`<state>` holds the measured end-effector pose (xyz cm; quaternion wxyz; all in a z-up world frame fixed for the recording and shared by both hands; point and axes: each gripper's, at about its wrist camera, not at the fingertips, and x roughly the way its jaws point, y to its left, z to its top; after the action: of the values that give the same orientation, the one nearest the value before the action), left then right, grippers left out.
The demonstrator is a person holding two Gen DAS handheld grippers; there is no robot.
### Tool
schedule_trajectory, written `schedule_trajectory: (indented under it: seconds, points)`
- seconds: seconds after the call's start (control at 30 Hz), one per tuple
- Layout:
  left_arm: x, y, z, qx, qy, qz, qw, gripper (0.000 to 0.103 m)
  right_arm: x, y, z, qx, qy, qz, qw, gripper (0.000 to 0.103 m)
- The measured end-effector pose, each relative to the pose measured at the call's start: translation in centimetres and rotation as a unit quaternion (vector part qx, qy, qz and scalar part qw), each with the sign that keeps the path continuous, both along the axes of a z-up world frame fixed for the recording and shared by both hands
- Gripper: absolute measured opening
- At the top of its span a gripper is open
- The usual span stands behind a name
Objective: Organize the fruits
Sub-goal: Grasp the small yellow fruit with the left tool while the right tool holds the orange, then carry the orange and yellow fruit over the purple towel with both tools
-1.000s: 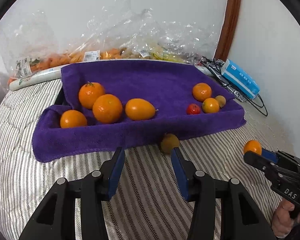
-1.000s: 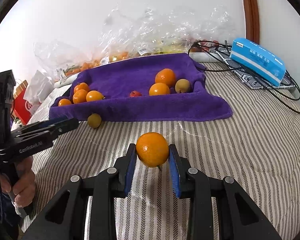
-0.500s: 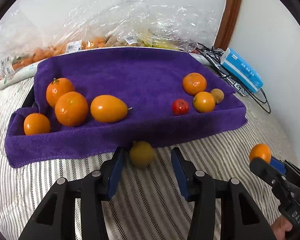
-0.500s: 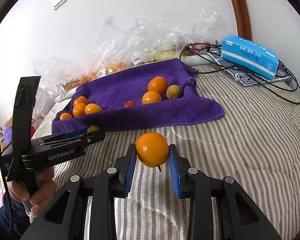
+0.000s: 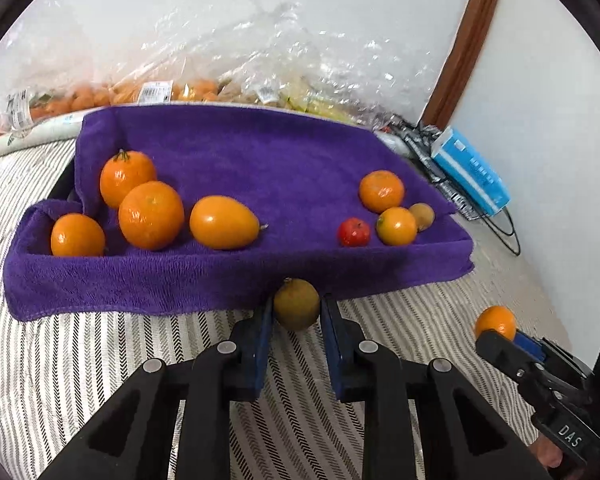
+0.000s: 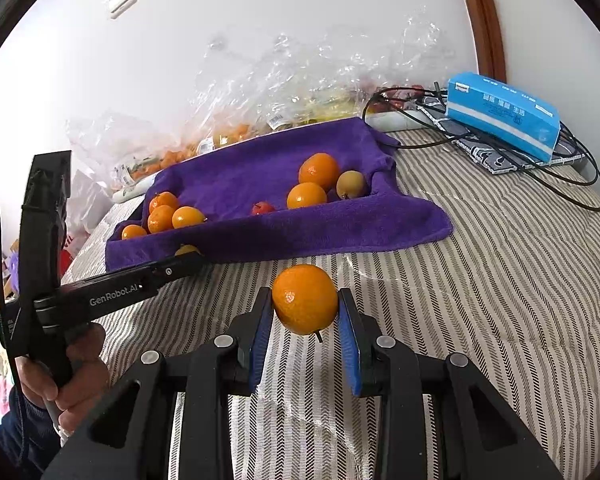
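Note:
A purple towel (image 5: 260, 168) lies on the striped bed, also in the right wrist view (image 6: 260, 168). Oranges (image 5: 151, 215) and an oval yellow fruit (image 5: 223, 222) sit on its left. An orange (image 5: 381, 191), a small red fruit (image 5: 353, 232) and small yellow fruits (image 5: 396, 226) sit on its right. My left gripper (image 5: 296, 312) is shut on a yellow-green fruit (image 5: 296, 304) at the towel's front edge. My right gripper (image 6: 305, 312) is shut on an orange (image 6: 305, 304), held above the bed, also seen in the left wrist view (image 5: 496, 322).
Clear plastic bags of fruit (image 5: 220, 76) lie behind the towel against the wall. A blue box (image 6: 504, 114) and black cables (image 6: 560, 168) lie at the far right. The left gripper body (image 6: 112, 292) and the hand holding it fill the left of the right wrist view.
My left gripper moved forward to the yellow-green fruit and closed on it. My right gripper kept hold of the orange and shifted slightly.

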<state>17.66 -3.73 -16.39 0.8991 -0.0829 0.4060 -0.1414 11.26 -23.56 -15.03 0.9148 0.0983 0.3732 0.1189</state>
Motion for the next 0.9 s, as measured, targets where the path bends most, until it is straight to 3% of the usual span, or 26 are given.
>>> schedule_trajectory:
  seconds: [0.67, 0.77, 0.9]
  points:
    - [-3.0, 1.5, 2.5, 0.002, -0.054, 0.014, 0.9984, 0.023, -0.3, -0.3, 0.4, -0.006, -0.01, -0.009, 1.0, 0.032]
    - [-3.7, 2.0, 3.2, 0.017, -0.069, 0.02, 0.9972, 0.023, -0.4, -0.1, 1.2, -0.014, -0.019, -0.003, 1.0, 0.032]
    - [-3.8, 3.6, 4.1, -0.001, -0.065, 0.027, 0.9975, 0.023, -0.2, 0.0, 3.3, -0.004, -0.041, 0.005, 0.999, 0.032]
